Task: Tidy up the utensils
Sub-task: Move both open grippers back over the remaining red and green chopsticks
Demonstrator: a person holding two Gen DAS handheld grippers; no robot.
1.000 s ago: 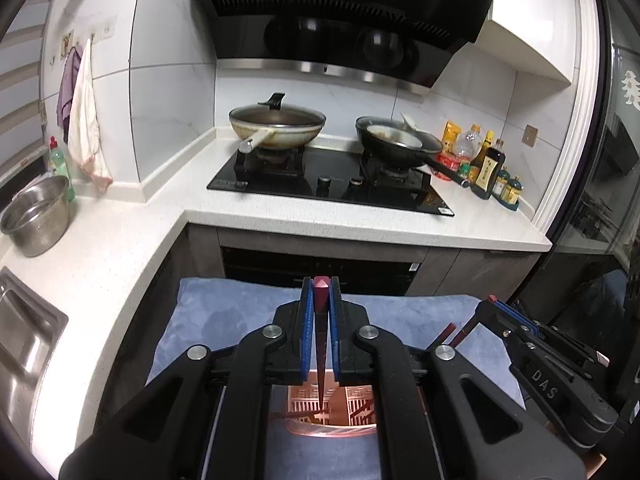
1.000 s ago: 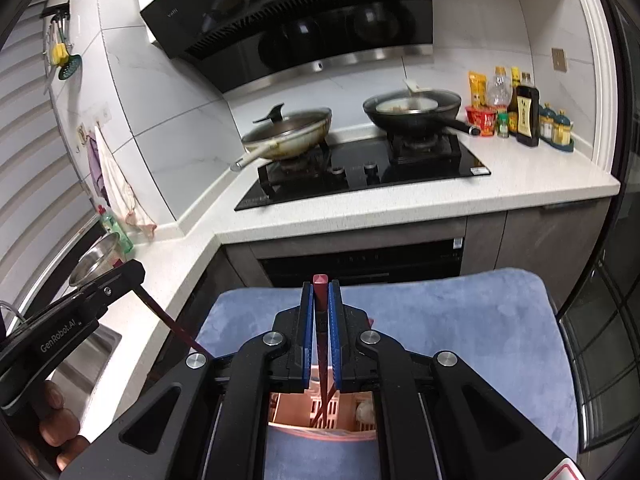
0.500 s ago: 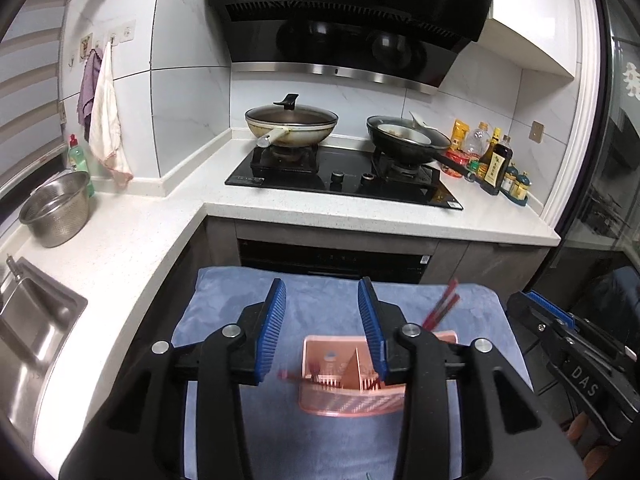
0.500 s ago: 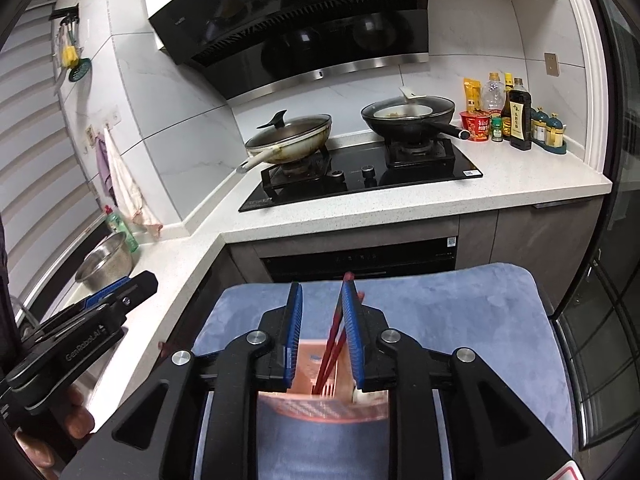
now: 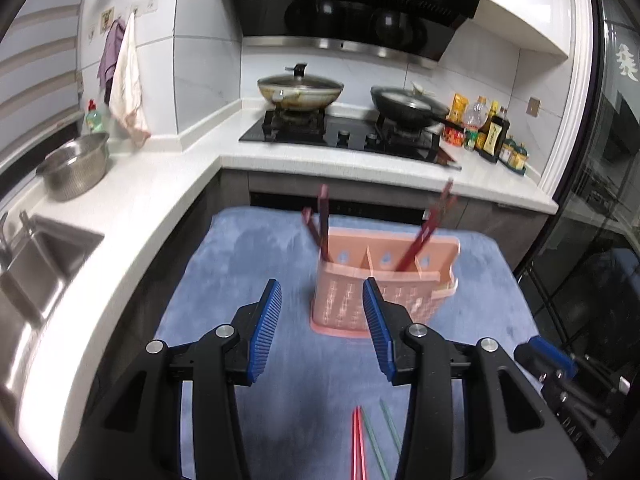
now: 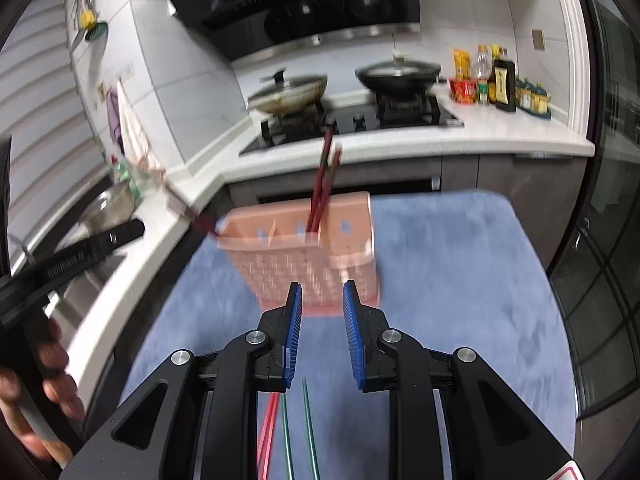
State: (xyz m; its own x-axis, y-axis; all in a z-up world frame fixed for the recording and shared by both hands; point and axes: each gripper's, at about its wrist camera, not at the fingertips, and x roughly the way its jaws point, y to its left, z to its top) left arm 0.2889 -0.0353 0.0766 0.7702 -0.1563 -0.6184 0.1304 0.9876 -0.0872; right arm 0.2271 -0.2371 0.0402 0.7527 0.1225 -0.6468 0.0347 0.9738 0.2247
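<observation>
Backing both grippers, left (image 5: 322, 322) and right (image 6: 319, 322), off empty, jaws apart; dark-red chopsticks (image 5: 424, 232) now stand in the pink holder (image 5: 384, 292); red/green pairs (image 6: 286, 432) remain.

Motion blurs the pink caddy (image 6: 316, 248); chopsticks (image 5: 358, 444) run off the bottom edge.

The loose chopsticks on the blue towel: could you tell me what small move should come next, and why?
Probably lower the right gripper toward the red chopsticks and green chopsticks. Both it and the left gripper are open and hold nothing, and the pink holder has only dark red chopsticks.
</observation>
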